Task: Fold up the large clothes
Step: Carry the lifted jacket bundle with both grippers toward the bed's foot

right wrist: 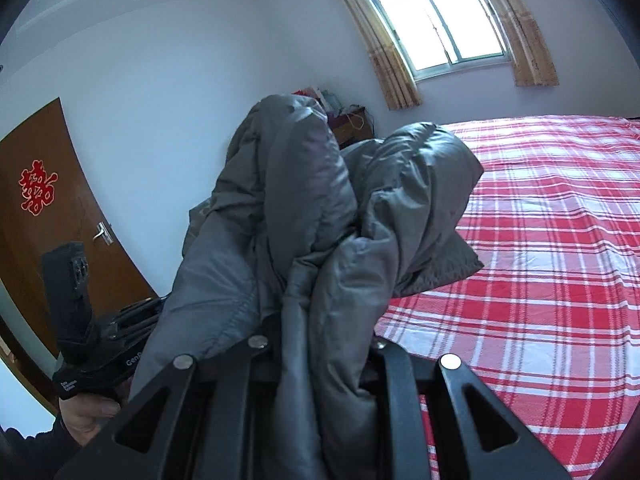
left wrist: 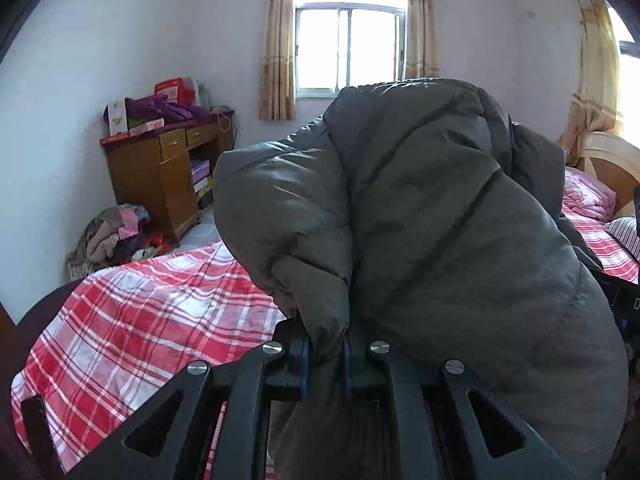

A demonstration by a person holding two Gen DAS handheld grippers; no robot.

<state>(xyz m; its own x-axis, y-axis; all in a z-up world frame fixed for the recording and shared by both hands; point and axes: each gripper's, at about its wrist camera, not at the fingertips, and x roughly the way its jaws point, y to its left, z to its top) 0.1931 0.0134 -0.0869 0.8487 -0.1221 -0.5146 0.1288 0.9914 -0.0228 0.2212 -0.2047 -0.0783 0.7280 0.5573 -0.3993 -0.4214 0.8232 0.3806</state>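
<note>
A large grey-green padded jacket (left wrist: 420, 208) hangs bunched in the air above the bed. My left gripper (left wrist: 326, 354) is shut on a fold of it; the blue-edged pads pinch the fabric. In the right wrist view the same jacket (right wrist: 304, 208) fills the middle, and my right gripper (right wrist: 324, 344) is shut on another thick fold, its fingertips hidden by the fabric. The left gripper's body (right wrist: 80, 312), held by a hand, shows at the left of that view.
The bed with a red and white plaid sheet (right wrist: 540, 240) lies below and to the right. A wooden desk (left wrist: 160, 176) with boxes stands by the far wall, a clothes pile (left wrist: 112, 240) on the floor beside it. Pink bedding (left wrist: 588, 196) lies at the headboard. A brown door (right wrist: 60, 216) is at left.
</note>
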